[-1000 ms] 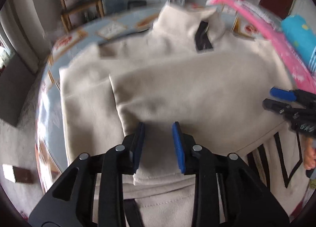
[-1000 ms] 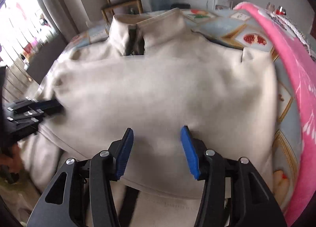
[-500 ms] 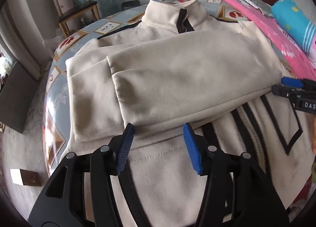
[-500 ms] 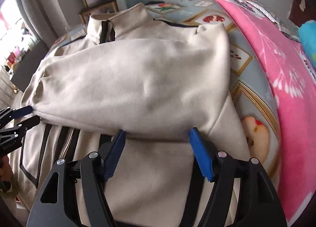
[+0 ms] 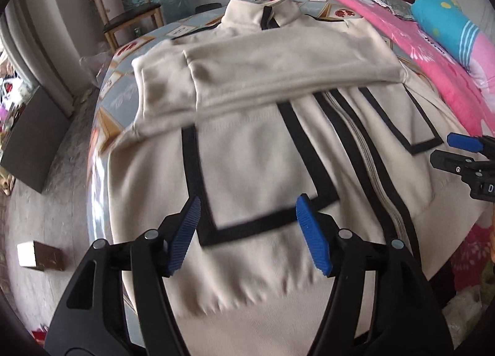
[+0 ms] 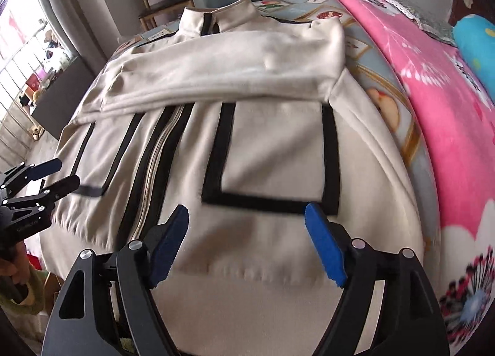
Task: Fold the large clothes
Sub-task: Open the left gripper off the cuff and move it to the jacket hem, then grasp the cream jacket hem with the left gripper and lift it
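A cream zip jacket point(image 5: 266, 152) point(image 6: 272, 145) with black trim lies face up on the table, collar at the far end. Both sleeves point(image 5: 278, 71) point(image 6: 222, 68) are folded across its chest. My left gripper point(image 5: 247, 229) hovers over the left black-edged pocket near the hem, its jaws still opening, with nothing between them. My right gripper point(image 6: 244, 238) hovers over the right pocket, jaws opening too, nothing held. Each gripper shows at the edge of the other's view: the right gripper point(image 5: 461, 152), the left gripper point(image 6: 40, 176).
A pink blanket point(image 6: 433, 83) point(image 5: 427, 56) and a blue roll point(image 5: 445, 28) lie along the right side of the patterned tablecloth point(image 5: 117, 99). A wooden chair point(image 5: 130, 12) and water bottles stand beyond the table. A small box point(image 5: 40, 258) sits on the floor at left.
Both grippers have pulled back from the folded sleeves toward the hem and have opened wider. The sleeves stay lying across the chest, and the pockets and zip now show.
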{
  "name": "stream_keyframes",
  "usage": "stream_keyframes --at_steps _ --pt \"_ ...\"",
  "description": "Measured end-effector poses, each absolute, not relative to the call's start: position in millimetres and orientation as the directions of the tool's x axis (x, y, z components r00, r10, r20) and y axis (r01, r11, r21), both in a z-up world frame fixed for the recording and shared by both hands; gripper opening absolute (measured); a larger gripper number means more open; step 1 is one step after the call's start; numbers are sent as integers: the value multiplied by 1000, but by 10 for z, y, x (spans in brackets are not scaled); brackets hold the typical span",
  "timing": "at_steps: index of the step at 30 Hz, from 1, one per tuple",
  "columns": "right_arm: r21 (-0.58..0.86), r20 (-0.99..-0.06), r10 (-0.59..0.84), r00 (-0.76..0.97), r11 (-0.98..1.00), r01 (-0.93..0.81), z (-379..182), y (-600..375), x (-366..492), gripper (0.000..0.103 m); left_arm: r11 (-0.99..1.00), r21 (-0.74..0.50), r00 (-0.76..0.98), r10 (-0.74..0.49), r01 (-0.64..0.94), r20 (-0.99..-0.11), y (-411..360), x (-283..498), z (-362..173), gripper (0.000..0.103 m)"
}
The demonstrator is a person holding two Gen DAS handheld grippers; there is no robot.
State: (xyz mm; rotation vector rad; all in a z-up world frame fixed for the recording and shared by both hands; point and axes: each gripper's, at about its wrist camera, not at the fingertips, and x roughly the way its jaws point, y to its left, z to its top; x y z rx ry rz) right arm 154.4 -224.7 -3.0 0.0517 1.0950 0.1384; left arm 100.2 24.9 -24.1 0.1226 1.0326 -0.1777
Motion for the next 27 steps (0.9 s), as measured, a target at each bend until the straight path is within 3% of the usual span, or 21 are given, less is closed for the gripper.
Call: stream_keyframes --at_steps 3,12,20,27 --pt "124 -878 146 456 989 -79 -65 -2260 1430 82 985 4 506 -85 173 -858 280 876 -275 62" --pt "148 -881 156 448 988 -52 -195 -2259 1349 84 996 -16 569 -64 88 -820 621 426 -183 62" --pt "72 -886 103 451 994 -86 -331 -2117 1355 91 999 -40 579 -13 -34 -815 1057 40 -203 62" --pt "76 -880 114 461 992 -100 -340 -2130 1327 93 992 -113 556 -60 -62 -829 1173 -236 -343 60"
